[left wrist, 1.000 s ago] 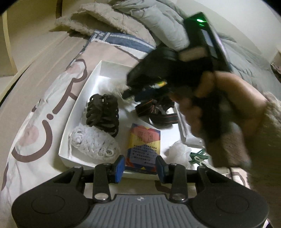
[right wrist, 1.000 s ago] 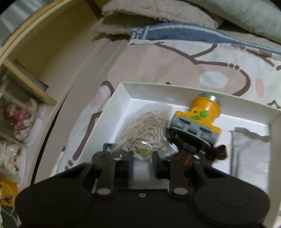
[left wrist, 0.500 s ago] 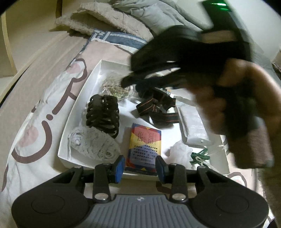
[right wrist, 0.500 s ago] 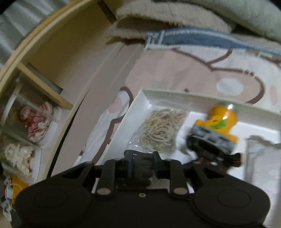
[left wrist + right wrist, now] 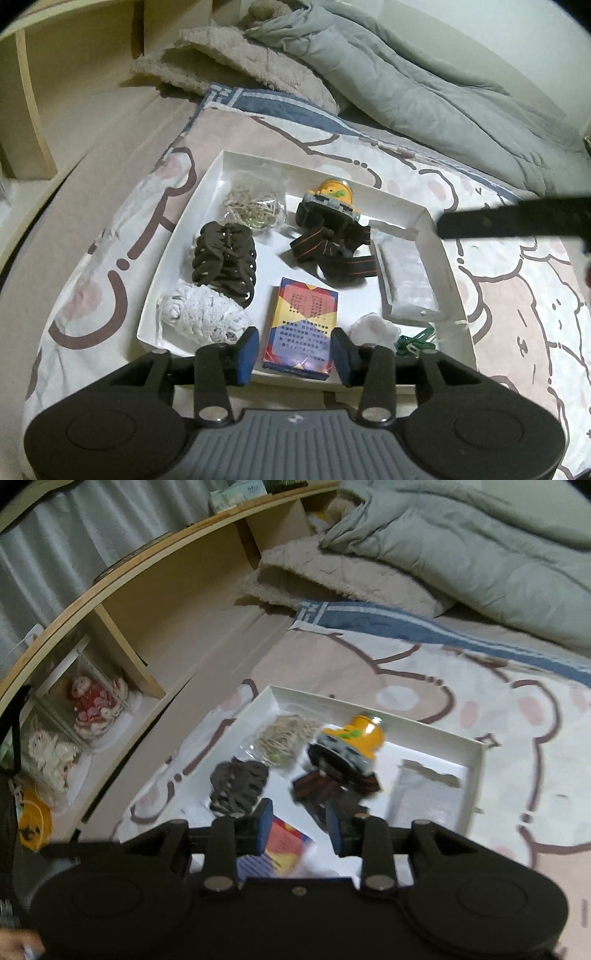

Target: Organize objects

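The left hand-held gripper (image 5: 293, 350) hovers low at the near edge of the white tray (image 5: 413, 212) on the bed, jaws apart and empty, the colourful card box (image 5: 301, 330) lying between its blue pads. The right hand-held gripper (image 5: 297, 825) hangs higher above the tray, also open and empty; the headlamp (image 5: 351, 744) sits ahead of it, somewhat blurred.

**Colours in the white tray**

White tray (image 5: 413, 212) ahead of the blue-padded left gripper (image 5: 294, 353): orange-and-grey headlamp (image 5: 332, 199) with orange-striped dark strap, dark brown hair claw (image 5: 226, 264), multicoloured geometric card box (image 5: 300, 328), green clips (image 5: 415, 344) to the right.
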Demonstrator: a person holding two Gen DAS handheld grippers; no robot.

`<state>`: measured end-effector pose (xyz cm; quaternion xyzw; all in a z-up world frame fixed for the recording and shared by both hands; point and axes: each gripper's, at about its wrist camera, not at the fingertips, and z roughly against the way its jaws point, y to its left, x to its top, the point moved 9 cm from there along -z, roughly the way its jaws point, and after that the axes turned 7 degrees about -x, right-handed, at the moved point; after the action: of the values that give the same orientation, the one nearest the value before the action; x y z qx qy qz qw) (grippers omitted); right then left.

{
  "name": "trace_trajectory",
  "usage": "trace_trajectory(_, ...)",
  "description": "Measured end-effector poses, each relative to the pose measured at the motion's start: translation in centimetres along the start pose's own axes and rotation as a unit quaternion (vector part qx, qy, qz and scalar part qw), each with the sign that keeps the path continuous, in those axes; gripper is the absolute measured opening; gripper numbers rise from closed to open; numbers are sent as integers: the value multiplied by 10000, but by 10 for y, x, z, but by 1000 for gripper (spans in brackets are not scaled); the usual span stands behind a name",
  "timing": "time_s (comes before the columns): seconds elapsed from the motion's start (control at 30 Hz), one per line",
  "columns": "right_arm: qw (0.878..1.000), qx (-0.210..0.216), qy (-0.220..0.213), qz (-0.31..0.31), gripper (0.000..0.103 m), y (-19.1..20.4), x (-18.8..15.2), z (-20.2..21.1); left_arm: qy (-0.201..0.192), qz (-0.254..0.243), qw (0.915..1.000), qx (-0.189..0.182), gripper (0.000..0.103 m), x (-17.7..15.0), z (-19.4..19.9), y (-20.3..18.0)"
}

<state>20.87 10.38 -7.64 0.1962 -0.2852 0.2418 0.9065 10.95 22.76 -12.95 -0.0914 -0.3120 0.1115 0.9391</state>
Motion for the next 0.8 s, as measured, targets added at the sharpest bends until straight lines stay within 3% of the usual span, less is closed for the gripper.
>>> trace_trajectory(0.27, 9992, -248, -268, 143, 53, -24, -22, 46, -254, -150, 9993, 225, 79, 7, 23, -19)
trace_trajectory(0.43, 9972, -415, -505, 372, 75, -31, -32, 71, -486, -214, 9983, 225, 92, 12, 43, -36)
trace_trajectory(0.53, 9956, -507, -628, 478, 80, -33, -38, 86, -607, -288, 9976, 189, 98, 13, 55, -50)
trace_trajectory(0.8, 9936, -583, -851, 462, 101, -45, -55, 122, -861, -597, 9945, 43, 102, 3, 84, -94)
